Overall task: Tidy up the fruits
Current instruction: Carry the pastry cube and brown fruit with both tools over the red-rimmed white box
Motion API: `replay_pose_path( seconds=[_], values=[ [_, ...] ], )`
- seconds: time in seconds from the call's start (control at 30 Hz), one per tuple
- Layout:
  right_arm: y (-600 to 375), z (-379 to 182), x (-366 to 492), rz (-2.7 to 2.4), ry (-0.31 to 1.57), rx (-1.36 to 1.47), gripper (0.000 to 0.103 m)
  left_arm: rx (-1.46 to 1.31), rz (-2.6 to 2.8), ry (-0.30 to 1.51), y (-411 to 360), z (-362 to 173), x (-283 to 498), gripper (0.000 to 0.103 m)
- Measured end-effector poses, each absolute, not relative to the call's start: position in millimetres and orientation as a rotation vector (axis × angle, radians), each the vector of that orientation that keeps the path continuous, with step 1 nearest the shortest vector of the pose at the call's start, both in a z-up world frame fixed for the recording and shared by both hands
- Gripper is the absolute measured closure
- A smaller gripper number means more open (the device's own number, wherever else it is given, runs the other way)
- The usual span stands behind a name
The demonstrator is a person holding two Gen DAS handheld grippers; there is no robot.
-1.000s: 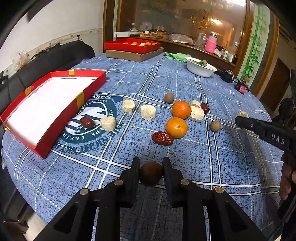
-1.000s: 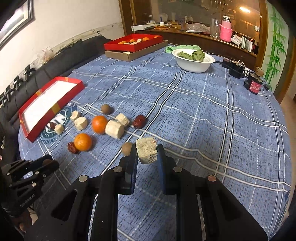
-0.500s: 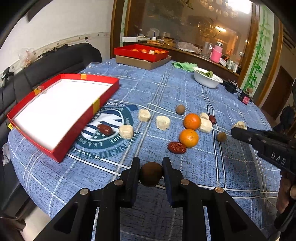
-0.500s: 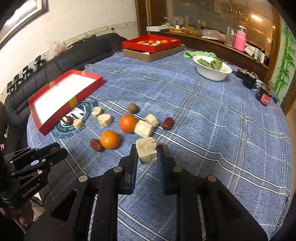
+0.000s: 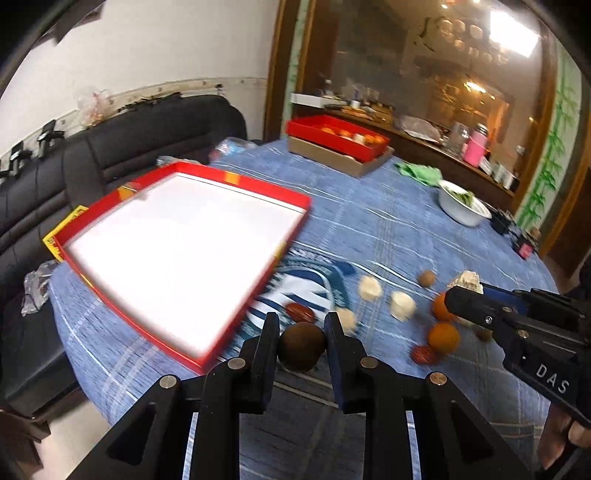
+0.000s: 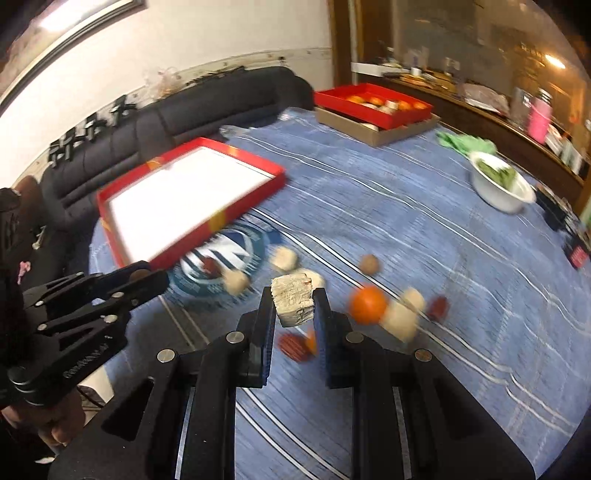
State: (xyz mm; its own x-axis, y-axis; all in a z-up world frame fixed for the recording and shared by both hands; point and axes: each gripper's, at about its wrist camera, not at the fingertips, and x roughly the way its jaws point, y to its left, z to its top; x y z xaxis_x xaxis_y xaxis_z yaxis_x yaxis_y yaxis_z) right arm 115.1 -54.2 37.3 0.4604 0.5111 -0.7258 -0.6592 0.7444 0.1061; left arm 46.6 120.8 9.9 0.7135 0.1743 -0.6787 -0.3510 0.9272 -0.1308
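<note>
Pale chunk (image 6: 293, 304) upright between right fingers (image 6: 267, 314)

We see a white plaster wall (image 5: 155, 51) behind a black leather sofa (image 5: 122, 136) at the left. A dark wooden-framed glass partition (image 5: 424, 66) reflects warm ceiling lights (image 5: 511, 31). Green bamboo decals (image 5: 550, 155) climb the right side. A blue plaid tablecloth (image 6: 424, 229) covers the round surface.

A round brown fruit (image 5: 301, 346) sits clamped between the left fingers (image 5: 267, 338), a pale ridged chunk (image 6: 292, 299) between the right fingers (image 6: 266, 314), while oranges (image 5: 443, 338), red dates (image 5: 300, 312) and pale pieces (image 5: 402, 305) lie blurred ahead of both fingertips.
</note>
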Motion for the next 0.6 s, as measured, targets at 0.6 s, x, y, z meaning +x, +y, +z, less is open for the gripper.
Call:
replay_pose_path(
  seconds=[0.6],
  values=[
    [73, 42, 165, 0.850, 0.825, -0.189, 0.084, -0.312, 0.511, 0.705, 211, 16, 73, 0.079]
  ],
)
